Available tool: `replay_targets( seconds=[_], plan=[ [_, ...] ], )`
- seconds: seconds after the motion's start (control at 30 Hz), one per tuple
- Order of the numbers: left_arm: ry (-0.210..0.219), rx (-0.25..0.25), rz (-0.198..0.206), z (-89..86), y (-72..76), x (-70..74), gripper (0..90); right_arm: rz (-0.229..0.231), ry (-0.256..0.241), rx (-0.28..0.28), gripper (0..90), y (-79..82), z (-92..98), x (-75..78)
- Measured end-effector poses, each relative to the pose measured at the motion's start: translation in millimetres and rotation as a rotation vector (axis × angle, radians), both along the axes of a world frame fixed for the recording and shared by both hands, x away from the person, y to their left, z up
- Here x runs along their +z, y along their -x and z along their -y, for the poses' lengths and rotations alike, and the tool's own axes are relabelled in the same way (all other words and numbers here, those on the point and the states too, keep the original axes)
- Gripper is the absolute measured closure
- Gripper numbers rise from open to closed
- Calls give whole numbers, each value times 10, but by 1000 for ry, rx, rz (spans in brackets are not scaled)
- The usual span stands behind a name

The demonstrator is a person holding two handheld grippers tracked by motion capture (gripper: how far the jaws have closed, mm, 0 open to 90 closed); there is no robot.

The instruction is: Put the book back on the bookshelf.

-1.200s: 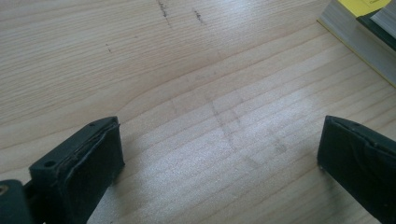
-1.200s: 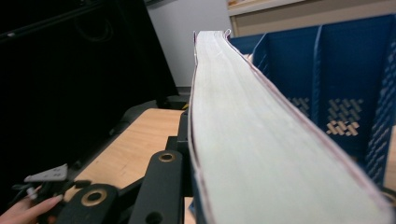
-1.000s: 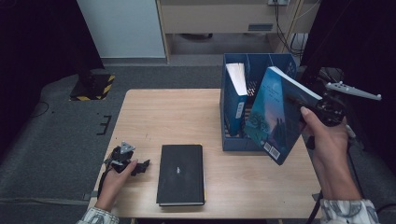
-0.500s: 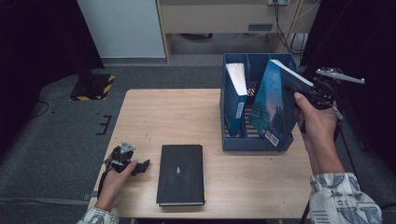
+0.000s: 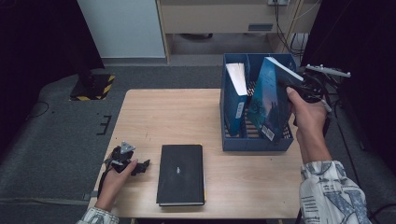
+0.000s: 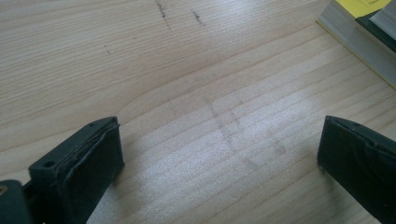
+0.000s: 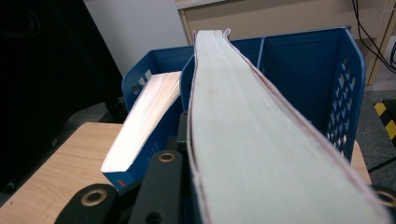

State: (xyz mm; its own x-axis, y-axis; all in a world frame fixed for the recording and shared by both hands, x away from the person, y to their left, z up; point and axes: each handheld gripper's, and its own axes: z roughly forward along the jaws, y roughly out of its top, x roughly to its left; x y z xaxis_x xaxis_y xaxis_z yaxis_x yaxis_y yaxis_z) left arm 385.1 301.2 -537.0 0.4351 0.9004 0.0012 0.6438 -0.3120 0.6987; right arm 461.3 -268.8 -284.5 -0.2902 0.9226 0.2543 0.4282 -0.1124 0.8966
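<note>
High view, right of frame: the right hand-held gripper clamps the teal book, tilted over the blue file rack's right compartment.

The left claw rests low with jaws wide apart; the right claw, raised at arm's length, is clamped tight.

**Room: dark surround, lit desk**

Light wood desk on grey carpet floor. Black curtains both sides. Pale blue-white panel at back, beige cabinet next to it, cables hanging at its right. Yellow-black hazard-striped base on floor beyond desk's far left corner.
</note>
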Motion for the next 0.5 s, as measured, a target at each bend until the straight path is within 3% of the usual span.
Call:
replay_targets(
  seconds=[0.5],
  plan=[
    [0,-1,0,1,-2,0,0,-2,2,-44,737,-208,-41,-90]
  ],
)
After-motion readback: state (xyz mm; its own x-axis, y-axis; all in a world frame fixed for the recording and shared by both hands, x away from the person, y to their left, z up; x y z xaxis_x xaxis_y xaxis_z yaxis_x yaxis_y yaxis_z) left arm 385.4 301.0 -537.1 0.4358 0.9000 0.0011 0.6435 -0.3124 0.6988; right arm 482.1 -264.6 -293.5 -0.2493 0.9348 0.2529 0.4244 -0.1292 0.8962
